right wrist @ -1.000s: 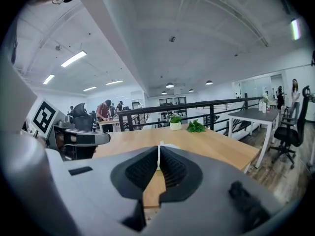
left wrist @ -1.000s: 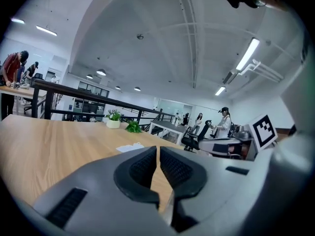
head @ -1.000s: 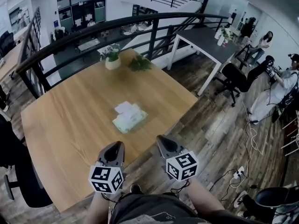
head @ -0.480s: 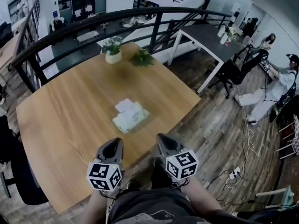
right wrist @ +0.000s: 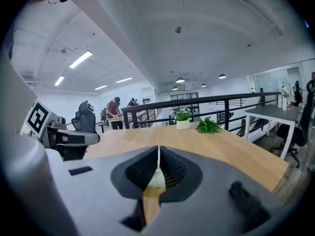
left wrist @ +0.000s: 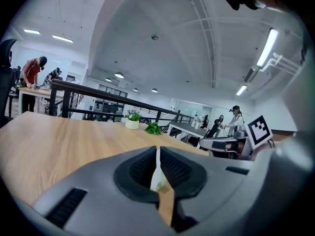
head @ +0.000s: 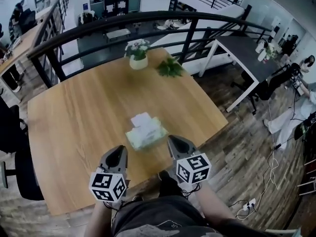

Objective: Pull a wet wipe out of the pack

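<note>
Fingers [left wrist: 139, 167] of the left gripper [left wrist: 157, 151] are pressed together with only a hairline slit between the ribbed pads and nothing clamped in them. The right gripper [right wrist: 158, 154] is the same, its pads [right wrist: 173, 170] closed on each other and empty.

In the head view both grippers are held side by side over the near edge of the wooden table [head: 79, 112], the left gripper [head: 118, 150] on the left and the right gripper [head: 174, 141] on the right, each carrying its marker cube close to the person's body.

The wet wipe pack [head: 147, 137] lies flat on the table just ahead of them, roughly between the two and nearer the right one, apart from both. A white piece [head: 141, 119] lies at the pack's far end; whether it is a lifted flap or a wipe cannot be told. Through each gripper's slit a pale sliver of the pack shows on the wood beyond.

At the table's far edge stand a small potted plant [head: 138, 55] with white flowers and, just beside it, a leafy green sprig [head: 170, 67]. A black railing [head: 163, 21] runs behind them.
</note>
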Motion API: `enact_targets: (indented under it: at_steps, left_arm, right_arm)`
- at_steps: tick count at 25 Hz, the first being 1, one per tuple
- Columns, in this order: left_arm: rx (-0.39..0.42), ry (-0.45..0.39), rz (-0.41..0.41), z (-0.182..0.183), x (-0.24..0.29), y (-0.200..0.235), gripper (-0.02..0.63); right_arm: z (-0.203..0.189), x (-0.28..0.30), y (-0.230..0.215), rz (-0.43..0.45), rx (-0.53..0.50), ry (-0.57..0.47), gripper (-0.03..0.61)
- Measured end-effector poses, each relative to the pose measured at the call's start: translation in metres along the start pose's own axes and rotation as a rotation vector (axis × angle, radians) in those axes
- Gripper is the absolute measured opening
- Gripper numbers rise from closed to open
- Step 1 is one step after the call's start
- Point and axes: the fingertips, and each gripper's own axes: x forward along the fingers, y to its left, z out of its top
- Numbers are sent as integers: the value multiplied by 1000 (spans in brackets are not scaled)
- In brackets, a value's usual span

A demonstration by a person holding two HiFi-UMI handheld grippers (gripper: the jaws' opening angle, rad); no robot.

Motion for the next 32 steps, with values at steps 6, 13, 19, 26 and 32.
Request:
enact_targets:
  at_steps: [6, 13, 19, 26, 32]
  left_arm:
    - [-14, -1, 81, 0, 37, -4, 32]
    - [-84, 3, 143, -5, 72, -9, 32]
    - [-96, 63, 192, -20, 87, -17, 34]
    - [-134, 103, 275, -41, 107, -20, 93]
    - [-69, 162, 328, -56, 126, -27, 175]
  right_arm:
    - [11, 42, -34, 106, -31, 27, 26]
    - [17, 84, -58, 225, -61, 58, 26]
    - [12, 107, -56, 341, -85, 102, 26]
    - [5, 120, -53, 456, -121, 135, 26]
    - [-13, 118, -56, 540, -151, 195, 26]
